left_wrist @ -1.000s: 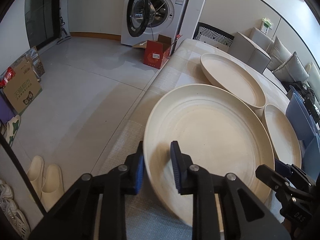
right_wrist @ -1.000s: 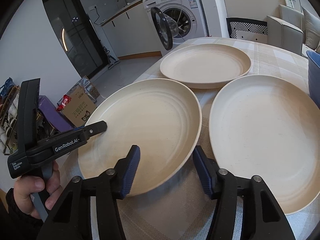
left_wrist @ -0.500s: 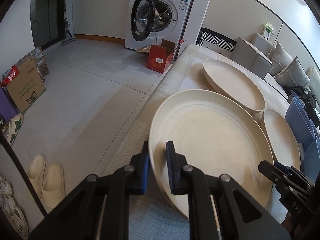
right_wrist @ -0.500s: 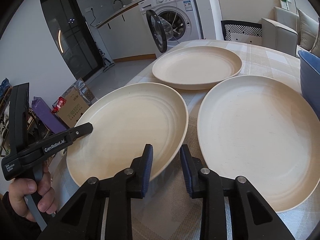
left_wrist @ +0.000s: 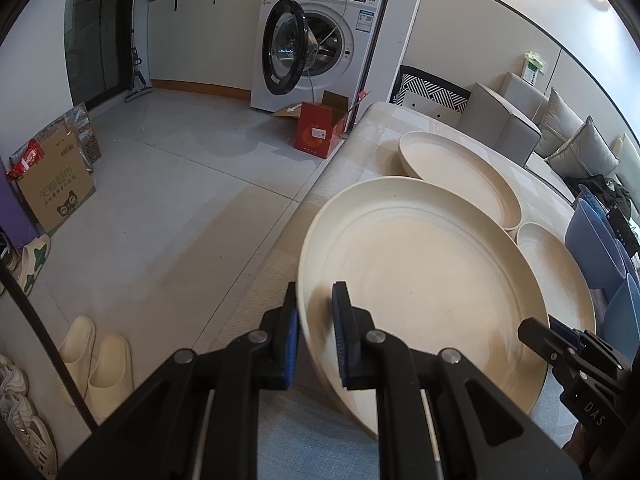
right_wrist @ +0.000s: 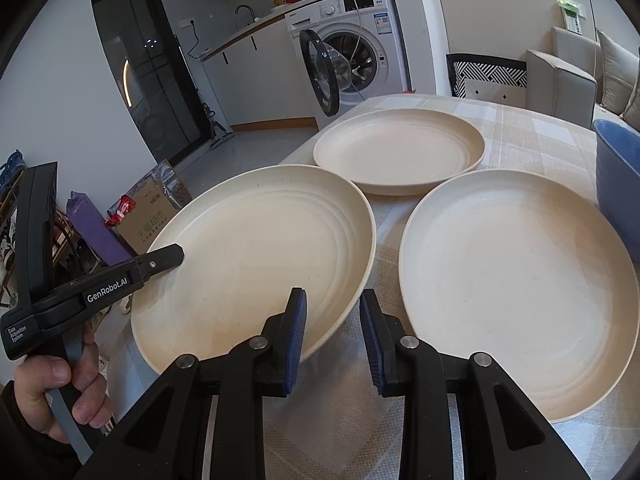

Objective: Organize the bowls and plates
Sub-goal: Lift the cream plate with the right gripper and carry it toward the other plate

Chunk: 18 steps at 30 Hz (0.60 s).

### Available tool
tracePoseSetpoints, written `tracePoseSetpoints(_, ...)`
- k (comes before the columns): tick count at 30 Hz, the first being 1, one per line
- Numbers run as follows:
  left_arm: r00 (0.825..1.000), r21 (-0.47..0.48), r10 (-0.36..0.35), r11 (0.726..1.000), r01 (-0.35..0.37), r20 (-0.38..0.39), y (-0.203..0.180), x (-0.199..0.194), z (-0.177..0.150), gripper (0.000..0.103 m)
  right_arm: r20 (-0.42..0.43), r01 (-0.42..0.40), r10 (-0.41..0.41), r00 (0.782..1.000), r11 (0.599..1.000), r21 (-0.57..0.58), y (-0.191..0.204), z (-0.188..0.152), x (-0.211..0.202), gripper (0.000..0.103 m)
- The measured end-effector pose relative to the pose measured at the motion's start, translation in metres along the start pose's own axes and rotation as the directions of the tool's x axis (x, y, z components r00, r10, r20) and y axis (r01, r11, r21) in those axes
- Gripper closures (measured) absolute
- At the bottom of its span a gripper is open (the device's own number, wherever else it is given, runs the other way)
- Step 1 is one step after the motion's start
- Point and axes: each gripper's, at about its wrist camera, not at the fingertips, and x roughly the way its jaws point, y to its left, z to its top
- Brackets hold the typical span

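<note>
Left claw first: in its own view the two blue-padded fingers pinch the near rim of the nearest plate, one finger outside the rim and one inside on the plate's face. That plate is cream-coloured and tilted, its gripped edge raised off the table near the table's left edge. Beyond it sits a second plate, flat on the checked cloth, and a third plate lies to the right, partly hidden behind the held one. Blue bowls stand at the far right (how many, I cannot tell). Off the table are a washing machine with its door open, a red box and pale slippers on the floor.

From the right wrist view, the right claw hangs open, its fingers apart and gripping nothing; the rim of the nearest plate runs between them, close to the left finger. The left claw reaches in from the left onto that plate's far rim, held by a hand. The third plate lies flat just beside it on the right, the second plate behind both, and a blue bowl at the right edge.
</note>
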Motion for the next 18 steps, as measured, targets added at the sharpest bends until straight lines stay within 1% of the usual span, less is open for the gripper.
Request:
tracePoseSetpoints(9, 0.999, 0.037, -0.031, 0.999, 0.03, 0.025, -0.021, -0.008, 0.003, 0.09, 0.041, 0.024, -0.025, 0.999, 1.0, 0.016, -0.015, -0.002, -0.021, 0.076)
tracePoseSetpoints(18, 0.996, 0.103, -0.082, 0.992, 0.078, 0.031, -0.062, -0.009, 0.007, 0.09, 0.074, 0.076, -0.08, 0.994, 0.995, 0.06, -0.042, -0.006, -0.051, 0.076)
